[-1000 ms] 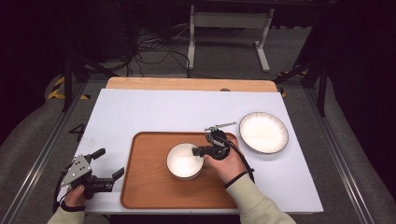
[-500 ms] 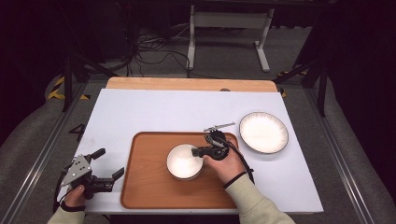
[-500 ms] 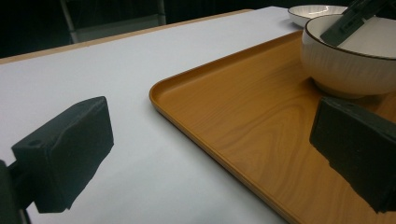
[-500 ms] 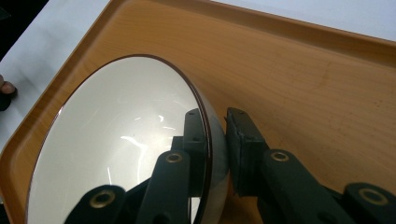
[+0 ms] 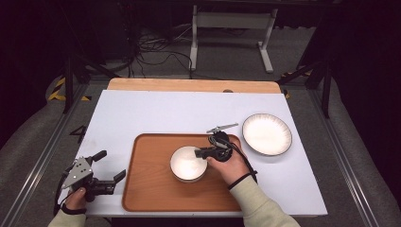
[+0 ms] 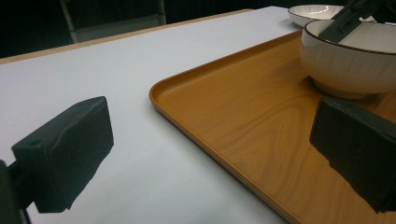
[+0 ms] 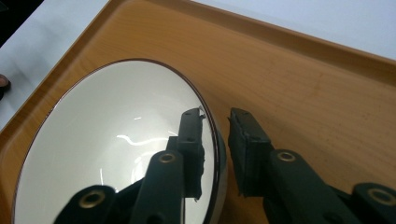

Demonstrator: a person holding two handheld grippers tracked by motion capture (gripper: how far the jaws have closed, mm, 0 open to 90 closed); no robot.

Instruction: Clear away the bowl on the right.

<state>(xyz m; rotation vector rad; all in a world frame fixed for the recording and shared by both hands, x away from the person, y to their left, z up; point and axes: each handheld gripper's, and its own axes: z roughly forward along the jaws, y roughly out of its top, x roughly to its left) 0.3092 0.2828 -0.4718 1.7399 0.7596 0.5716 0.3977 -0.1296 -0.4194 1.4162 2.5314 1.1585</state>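
A white bowl (image 5: 187, 163) with a dark rim stands on the wooden tray (image 5: 151, 189). My right gripper (image 5: 198, 152) straddles the bowl's right rim, one jaw inside the bowl (image 7: 107, 140) and one outside. Its jaws have just been opening, and the right gripper (image 7: 217, 116) now shows a narrow gap between the outer pad and the rim. My left gripper (image 5: 111, 165) rests open near the table's front left corner, beside the tray's left edge. Nothing lies between the left gripper (image 6: 215, 149) jaws but table and the tray (image 6: 243, 121).
A white plate (image 5: 267, 134) with a dark rim lies on the white table (image 5: 156, 113) to the right of the tray. A wooden strip runs along the table's far edge. Cables and a metal stand are on the floor beyond.
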